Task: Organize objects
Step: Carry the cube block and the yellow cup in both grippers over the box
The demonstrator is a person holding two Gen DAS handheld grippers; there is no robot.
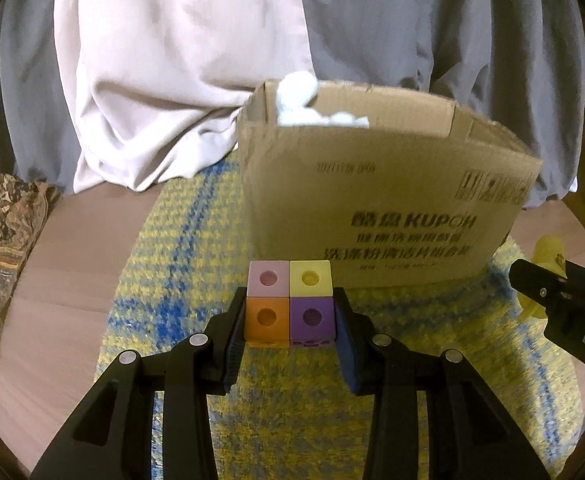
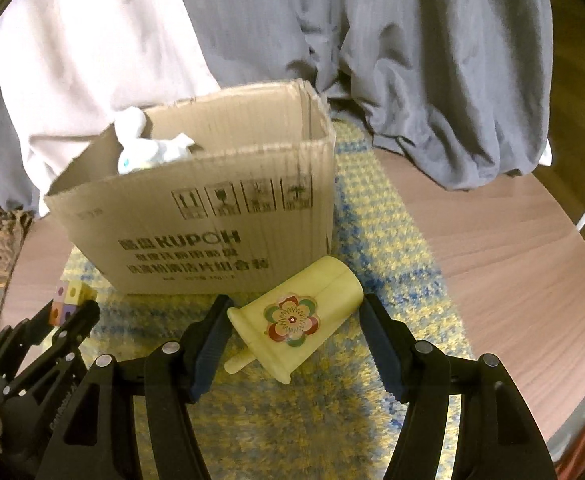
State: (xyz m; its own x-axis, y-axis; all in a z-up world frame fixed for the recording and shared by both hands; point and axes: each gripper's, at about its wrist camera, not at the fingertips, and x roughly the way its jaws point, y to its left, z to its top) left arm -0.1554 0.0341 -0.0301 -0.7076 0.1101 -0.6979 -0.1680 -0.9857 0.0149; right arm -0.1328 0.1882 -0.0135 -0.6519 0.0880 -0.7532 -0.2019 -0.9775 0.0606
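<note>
Left tongs (image 1: 291, 320) clamped on a four-cube block (image 1: 290, 303), held above the yellow-blue mat (image 1: 196, 240) before the cardboard box (image 1: 372, 200). Right tongs (image 2: 295, 332) clamped on a cream flower-printed case (image 2: 296, 320), tilted, just beside the box.

The left claw (image 1: 291, 322) points forward and downward, its two black fingers (image 1: 234, 320) drawn in narrow, the ribbed pads clamped flat on either side of what sits between them. The right claw (image 2: 294, 334) tilts down much the same way, its fingers (image 2: 376, 332) spread wider, each pad pressing a side of its load. In the right wrist view, the left claw sits low to the right claw's left.
</note>
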